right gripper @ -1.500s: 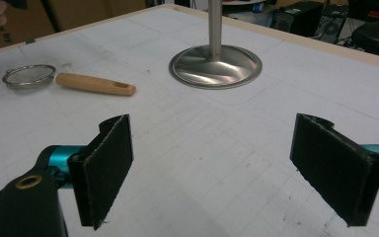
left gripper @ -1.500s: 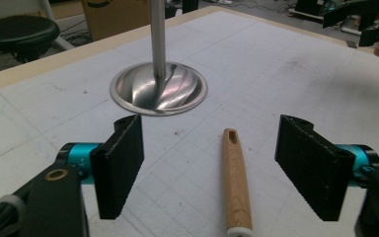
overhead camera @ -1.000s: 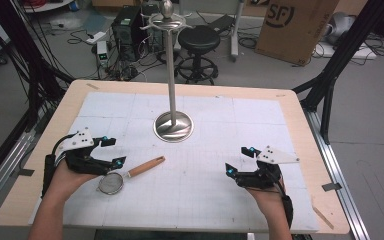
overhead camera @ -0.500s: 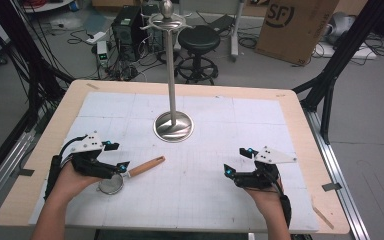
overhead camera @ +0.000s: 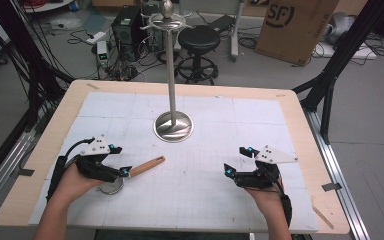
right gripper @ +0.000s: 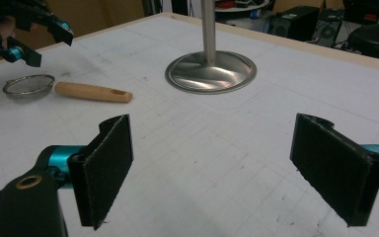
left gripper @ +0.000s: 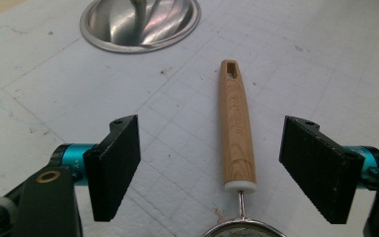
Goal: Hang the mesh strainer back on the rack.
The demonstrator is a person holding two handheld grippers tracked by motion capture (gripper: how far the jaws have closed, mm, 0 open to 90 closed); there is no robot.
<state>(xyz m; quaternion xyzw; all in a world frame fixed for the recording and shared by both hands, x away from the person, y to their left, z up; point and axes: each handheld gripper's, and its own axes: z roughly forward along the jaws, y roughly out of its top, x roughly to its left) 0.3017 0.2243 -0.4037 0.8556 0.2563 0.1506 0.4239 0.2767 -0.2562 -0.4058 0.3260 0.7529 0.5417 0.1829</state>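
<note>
strainer on table, front-left, handle toward centre | stand behind strainer, mid-table | left gripper above strainer | right gripper front-right, well apart

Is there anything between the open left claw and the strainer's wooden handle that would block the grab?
Nothing visible does. In the left gripper view the wooden handle of the strainer lies flat on the table between the spread jaws of the left claw, with bare surface on both sides. The metal stand sits farther off.
</note>
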